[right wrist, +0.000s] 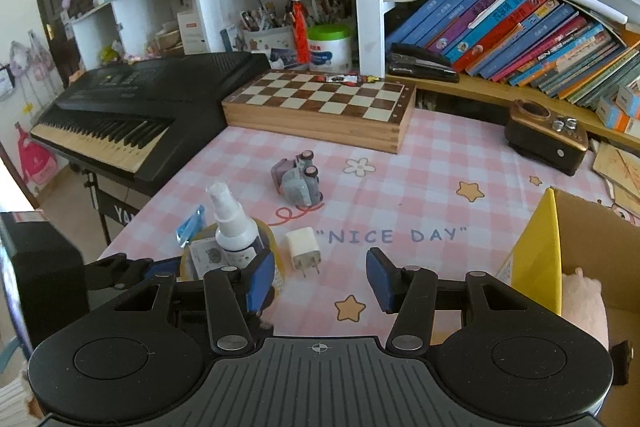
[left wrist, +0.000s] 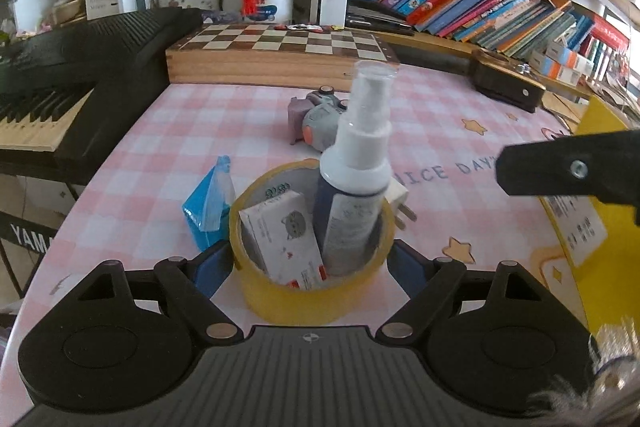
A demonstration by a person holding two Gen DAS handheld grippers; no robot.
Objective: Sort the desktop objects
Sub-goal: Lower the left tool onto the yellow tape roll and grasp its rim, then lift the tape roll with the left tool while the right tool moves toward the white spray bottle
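A yellow tape roll (left wrist: 312, 291) sits on the pink checked table, holding a white spray bottle (left wrist: 356, 167) and a small white box (left wrist: 284, 239). My left gripper (left wrist: 312, 263) has its blue pads on both sides of the roll and is shut on it. The roll with the bottle (right wrist: 232, 223) also shows in the right wrist view. My right gripper (right wrist: 320, 281) is open and empty above the table, near a white charger plug (right wrist: 304, 251). A blue packet (left wrist: 210, 203) lies left of the roll. A grey toy truck (right wrist: 298, 181) lies further back.
A cardboard box with a yellow flap (right wrist: 540, 259) stands at the right and holds a pink plush (right wrist: 584, 303). A chessboard box (right wrist: 320, 111), a black keyboard (right wrist: 120, 115) and a brown radio (right wrist: 548, 135) line the back. Bookshelves stand behind.
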